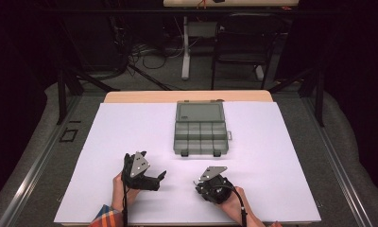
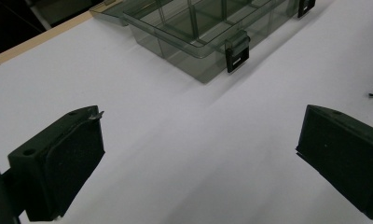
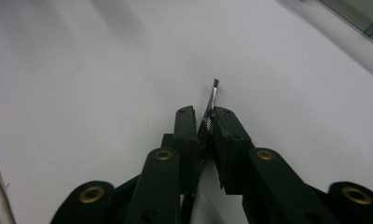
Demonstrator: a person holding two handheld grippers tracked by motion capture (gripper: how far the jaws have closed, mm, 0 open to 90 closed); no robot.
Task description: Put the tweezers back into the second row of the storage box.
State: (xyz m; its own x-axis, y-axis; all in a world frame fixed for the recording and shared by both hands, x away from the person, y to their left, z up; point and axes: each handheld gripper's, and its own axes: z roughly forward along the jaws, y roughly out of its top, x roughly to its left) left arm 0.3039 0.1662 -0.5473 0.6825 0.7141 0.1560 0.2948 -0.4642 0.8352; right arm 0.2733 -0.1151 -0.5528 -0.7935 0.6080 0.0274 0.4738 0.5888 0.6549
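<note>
A smoky transparent organiser box (image 1: 200, 135) lies open on the white table sheet, its lid folded back toward the far edge; its compartments look empty. The left gripper view has the box (image 2: 198, 28) ahead, with a black latch on its near wall. My left gripper (image 1: 151, 178) rests near the front edge, open wide with bare sheet between the jaws (image 2: 198, 158). My right gripper (image 1: 197, 183) sits to its right, shut on a thin metal tool (image 3: 211, 98) with a knurled shaft; the tool's tip pokes out past the jaws (image 3: 204, 114) just above the sheet.
The white sheet (image 1: 272, 156) covers most of the wooden table, whose far edge (image 1: 187, 96) is bare. Beyond the table stand a dark chair (image 1: 244, 42), a table leg and cables on the floor. Metal rails run along both sides.
</note>
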